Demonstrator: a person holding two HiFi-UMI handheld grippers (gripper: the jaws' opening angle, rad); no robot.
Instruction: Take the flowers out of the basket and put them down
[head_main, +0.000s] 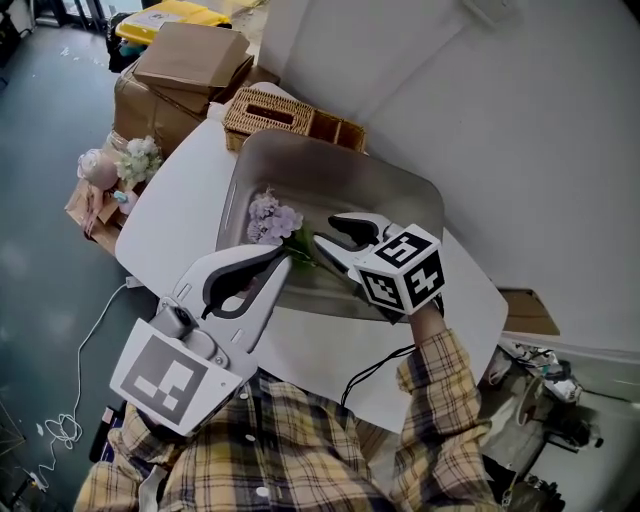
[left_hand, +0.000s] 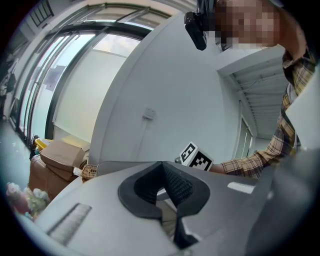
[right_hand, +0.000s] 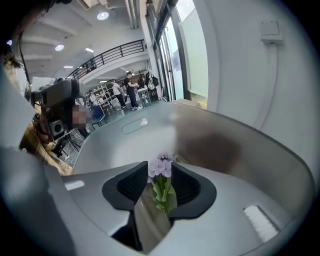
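Pointing up and to the right in the head view, the grey left gripper (head_main: 278, 262) is held nearly level, with its tip at the near rim of the grey metal tray (head_main: 400, 185). Its jaws are together and carry nothing. Right of it, the bunch of pale purple flowers with green stems (head_main: 272, 218) lies inside this tray, which is on the white round table (head_main: 180, 200). The flowers are apart from the brown woven basket (head_main: 268, 110) that stands behind the tray. Further right, the right gripper (head_main: 326, 229) extends from a checked yellow sleeve (head_main: 435, 370) and tilts down toward the stems. Its jaws stand moderately apart. Only the right gripper view shows that the flowers are between the pads without being pressed. Only the left gripper view shows the marker cube (left_hand: 196, 156) of the right gripper above the tray rim.
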